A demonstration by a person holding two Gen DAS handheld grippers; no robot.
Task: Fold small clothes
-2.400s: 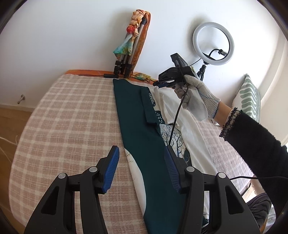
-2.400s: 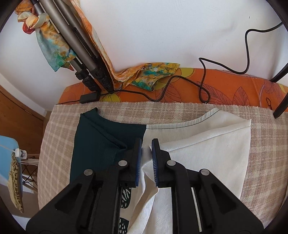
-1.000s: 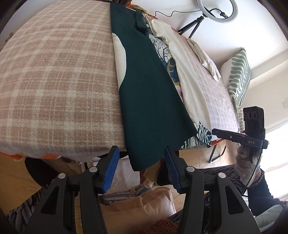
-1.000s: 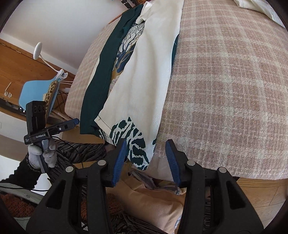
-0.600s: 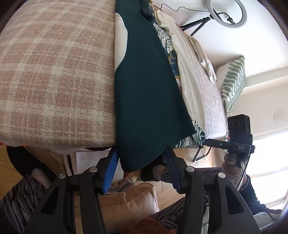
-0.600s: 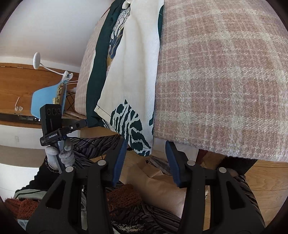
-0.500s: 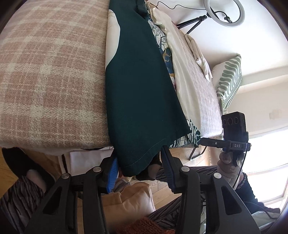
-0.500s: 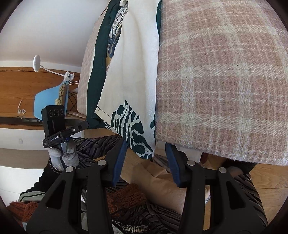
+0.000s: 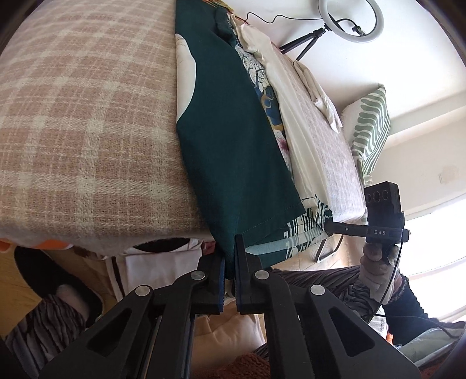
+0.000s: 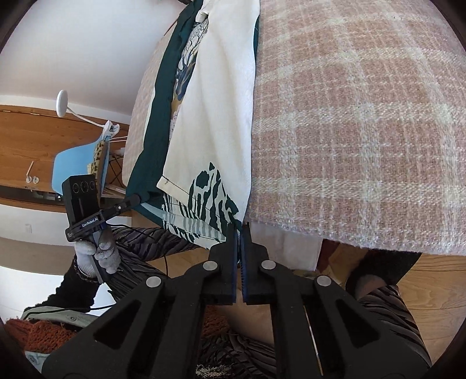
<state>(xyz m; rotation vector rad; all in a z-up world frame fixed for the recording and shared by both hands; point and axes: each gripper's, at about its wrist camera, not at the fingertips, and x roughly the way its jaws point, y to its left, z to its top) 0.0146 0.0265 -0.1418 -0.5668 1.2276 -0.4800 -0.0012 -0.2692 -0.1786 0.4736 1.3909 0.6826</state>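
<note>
Garment (image 9: 233,140), dark green with cream side panels and leaf print, lies lengthwise on the plaid-covered bed (image 9: 87,116), its hem hanging over the near edge. Left gripper (image 9: 229,256) pinched on the green hem corner. Right gripper (image 10: 239,233) pinched on the printed cream hem corner (image 10: 221,212). Ring light (image 9: 349,20) and striped pillow (image 9: 370,128) beyond the bed

Black two-finger grippers (image 9: 229,262) with blue ribbed pads (image 10: 233,262) and silver screws behind the fingertips, gripped by grey knit gloves (image 10: 99,258) below black fuzzy sleeves (image 10: 70,287), thin black cable trailing.
</note>
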